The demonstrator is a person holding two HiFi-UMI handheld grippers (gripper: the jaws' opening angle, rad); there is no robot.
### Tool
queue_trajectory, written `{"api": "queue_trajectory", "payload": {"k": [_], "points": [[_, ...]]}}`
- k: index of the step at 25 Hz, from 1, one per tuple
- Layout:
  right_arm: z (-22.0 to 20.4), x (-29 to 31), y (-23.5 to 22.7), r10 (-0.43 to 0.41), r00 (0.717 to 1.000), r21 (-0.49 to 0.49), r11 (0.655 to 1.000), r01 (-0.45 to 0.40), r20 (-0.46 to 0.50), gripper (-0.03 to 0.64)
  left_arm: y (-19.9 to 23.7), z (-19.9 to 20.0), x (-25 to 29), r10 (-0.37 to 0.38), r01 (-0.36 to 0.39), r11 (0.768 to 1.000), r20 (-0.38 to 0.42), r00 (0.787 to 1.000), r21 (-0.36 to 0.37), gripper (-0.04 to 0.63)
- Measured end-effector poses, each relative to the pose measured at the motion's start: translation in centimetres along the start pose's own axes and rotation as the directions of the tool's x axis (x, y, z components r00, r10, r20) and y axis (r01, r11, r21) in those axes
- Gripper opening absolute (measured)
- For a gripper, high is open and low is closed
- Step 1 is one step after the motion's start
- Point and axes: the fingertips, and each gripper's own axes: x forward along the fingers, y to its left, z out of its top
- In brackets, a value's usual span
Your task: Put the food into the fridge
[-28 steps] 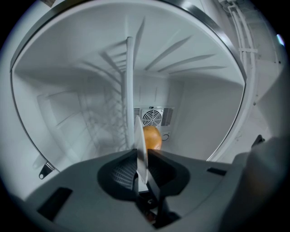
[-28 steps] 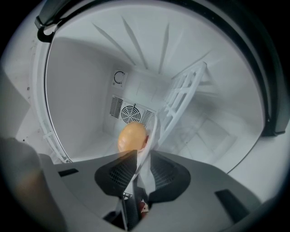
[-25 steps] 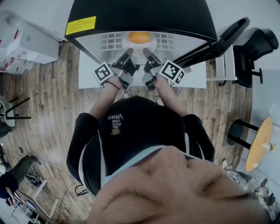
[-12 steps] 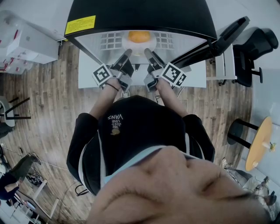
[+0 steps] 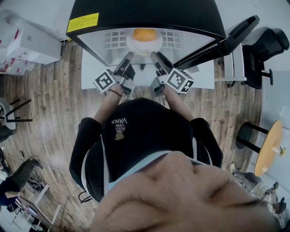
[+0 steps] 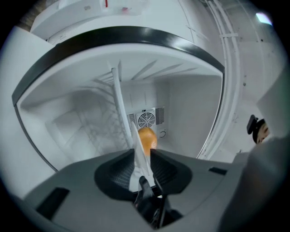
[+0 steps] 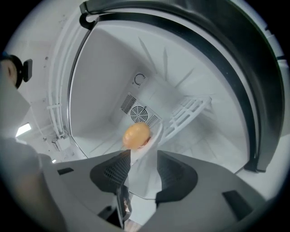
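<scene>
Head view: the fridge stands open, and the white plate with the orange is inside, toward the middle of the opening; the left tongs and right tongs reach in at the plate's near rim, one on each side; the person's own head and chest fill the lower half, and from here I can't see what the plate sits on.

Left gripper view: the camera is rolled, so the plate shows edge-on as a thin white blade; the left tongs are clamped on that rim, with the orange just beyond the tips; the wire shelf lies close along the plate's underside, but whether they touch I can't say.

Right gripper view: the right tongs have just been opening and now stand wide, with the plate's rim between them and not pinched; the orange sits near the plate's far edge, in front of the fan grille.

My read on handling: the plate is stiff, smooth and probably breakable; a thin slick rim wants a deep bite on opposite sides; the orange is loose and round, so any tilt could roll it off; keep the plate level.
</scene>
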Motion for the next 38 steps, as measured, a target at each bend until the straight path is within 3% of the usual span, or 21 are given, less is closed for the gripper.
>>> {"api": "queue_trajectory", "payload": {"k": [5,9,12,16,20,28,38], "points": [[-0.1,-0.5,0.0,-0.020,1.000,-0.068,0.997,0.019,-0.002,0.163,-0.3,-0.5,-0.3,0.011,-0.010,0.996,-0.016,1.000,0.090,0.084],[-0.2,-0.8,0.2,-0.019,1.000,-0.106,0.994,0.019,-0.001,0.102,-0.6,-1.2,-0.2,0.018,-0.010,0.987,-0.044,0.999,0.160,0.084],[-0.2,-1.1,0.3,-0.024,1.000,-0.168,0.986,0.024,0.005,0.047,-0.5,-1.2,-0.4,0.046,-0.031,0.968,-0.055,0.997,0.248,0.084],[-0.4,-1.3,0.6,-0.033,0.999,-0.278,0.960,0.031,-0.004,0.023,-0.3,-1.4,-0.7,0.075,-0.041,0.933,-0.081,0.994,0.357,0.077],[-0.5,-1.1,0.4,-0.039,0.999,-0.303,0.952,0.032,-0.017,0.012,0.2,-2.1,-0.5,0.116,-0.050,0.906,-0.135,0.984,0.420,0.048],[-0.7,-0.6,0.3,-0.045,0.999,-0.320,0.947,0.034,-0.030,0.012,0.0,-1.9,0.0,0.141,-0.039,0.852,-0.157,0.977,0.522,0.034],[-0.4,0.0,0.1,-0.050,0.998,-0.315,0.948,0.039,-0.028,0.012,0.2,-1.6,0.5,0.169,-0.045,0.824,-0.169,0.971,0.564,0.032]]}}
